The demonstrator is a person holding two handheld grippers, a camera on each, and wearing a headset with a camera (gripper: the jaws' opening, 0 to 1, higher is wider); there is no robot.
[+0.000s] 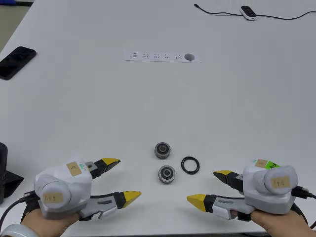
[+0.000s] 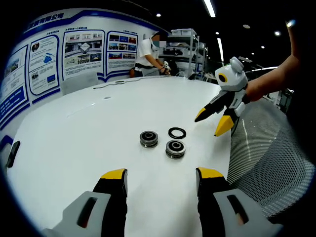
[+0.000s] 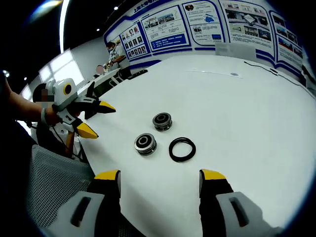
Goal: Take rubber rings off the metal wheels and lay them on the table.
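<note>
Just beside two wheels [image 1: 166, 174] [image 1: 162, 150] lies one rubber ring [image 1: 190, 165].

metal wheels [image 1: 162, 149] too small to tell whether ringed, black phone [image 1: 16, 61] cut by left edge

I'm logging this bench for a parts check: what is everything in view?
Metal wheels: two, silver with dark centres, mid-table, one beyond the other.
Rubber ring: one, black, flat on the table right of the wheels, apart.
Power strip: one, white, far centre.
Phone: one, black, far left.
Corded remote: one, white, far right.
Dark object: one, black, left edge, cut off.
Wall posters: several, blue-white, behind table.
Table: one, white.
Left gripper: one, grey, yellow-tipped jaws open, near left.
Right gripper: one, grey, yellow-tipped jaws open, near right.
</note>
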